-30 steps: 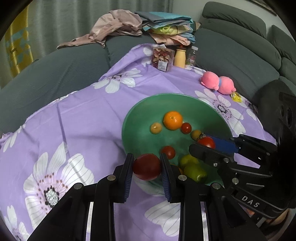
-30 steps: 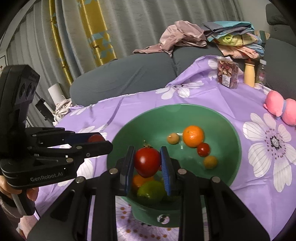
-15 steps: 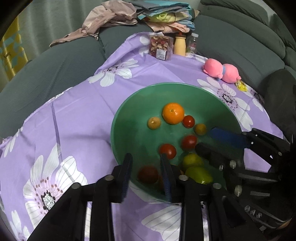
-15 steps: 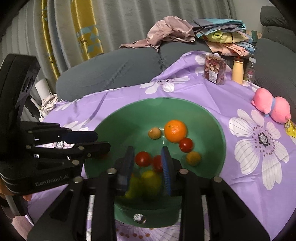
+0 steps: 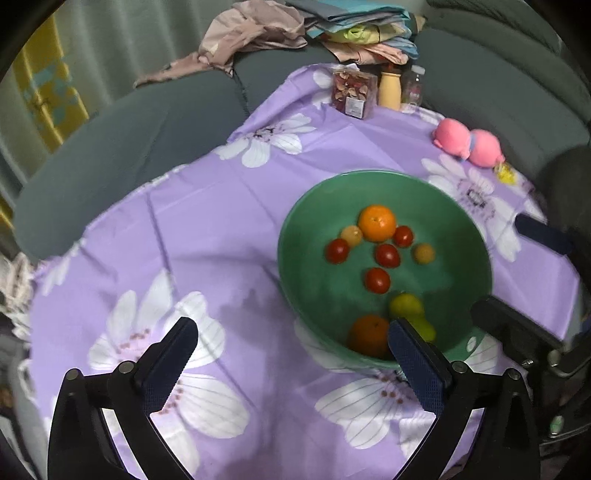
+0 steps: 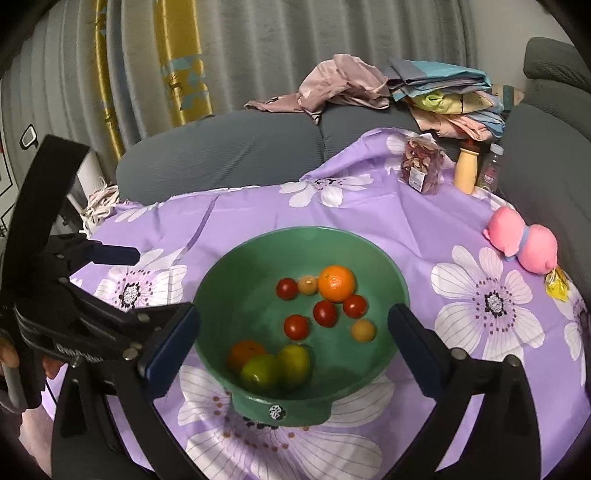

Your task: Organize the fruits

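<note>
A green bowl [image 5: 295, 236] [image 6: 221, 266] stands on the purple flowered cloth [image 5: 207, 229]. In it lie a large orange [image 5: 377, 222] [image 6: 336, 283], several red tomatoes [image 5: 377, 280] [image 6: 296, 326], a second orange [image 5: 369, 334], two yellow-green fruits [image 6: 293, 362] and small yellow fruits [image 5: 423, 253]. My left gripper [image 5: 291, 332] hovers over the bowl's near-left rim, its jaws opening wide with nothing between them. My right gripper [image 6: 293, 317] hangs above the bowl, its jaws also opening and holding nothing; the fruit lies well below the fingers.
A pink plush toy [image 6: 524, 243] and a yellow wrapper [image 6: 557, 282] lie right of the bowl. At the far edge stand a box of dried petals [image 5: 352, 94], a beige bottle [image 5: 389, 90] and a small clear bottle. A grey sofa with piled clothes [image 5: 354, 33] surrounds the table.
Each gripper was shut on a red tomato; both jaws have opened wide and the tomatoes now lie in the bowl. Both grippers have lifted and drawn back.
</note>
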### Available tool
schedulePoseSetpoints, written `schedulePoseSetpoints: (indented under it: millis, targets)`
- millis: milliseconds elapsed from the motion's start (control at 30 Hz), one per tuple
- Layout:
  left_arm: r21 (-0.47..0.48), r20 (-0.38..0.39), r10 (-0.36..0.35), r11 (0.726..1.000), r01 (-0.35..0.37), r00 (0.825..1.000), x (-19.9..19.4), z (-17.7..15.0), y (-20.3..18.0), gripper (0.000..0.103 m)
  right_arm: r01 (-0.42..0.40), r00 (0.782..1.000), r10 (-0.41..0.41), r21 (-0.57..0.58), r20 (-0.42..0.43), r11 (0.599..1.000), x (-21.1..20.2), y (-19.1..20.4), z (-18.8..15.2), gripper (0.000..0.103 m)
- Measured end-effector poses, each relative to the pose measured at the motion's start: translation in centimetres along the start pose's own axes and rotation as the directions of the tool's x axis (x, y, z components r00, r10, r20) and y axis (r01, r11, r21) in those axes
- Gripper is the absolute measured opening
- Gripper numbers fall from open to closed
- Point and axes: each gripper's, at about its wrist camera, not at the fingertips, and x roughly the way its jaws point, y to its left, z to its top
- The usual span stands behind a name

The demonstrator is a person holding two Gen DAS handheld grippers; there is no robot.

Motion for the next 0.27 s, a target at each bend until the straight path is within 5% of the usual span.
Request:
schedulePoseSetpoints:
  millis: [267]
  targets:
    - [-0.005,0.025,-0.035,0.999,0.035,0.999,-1.3,0.1,-0.3,0.102,-0.016,1.0,0.016,-0.049,-0.01,0.999,-1.4,0.5,0.6,0.103]
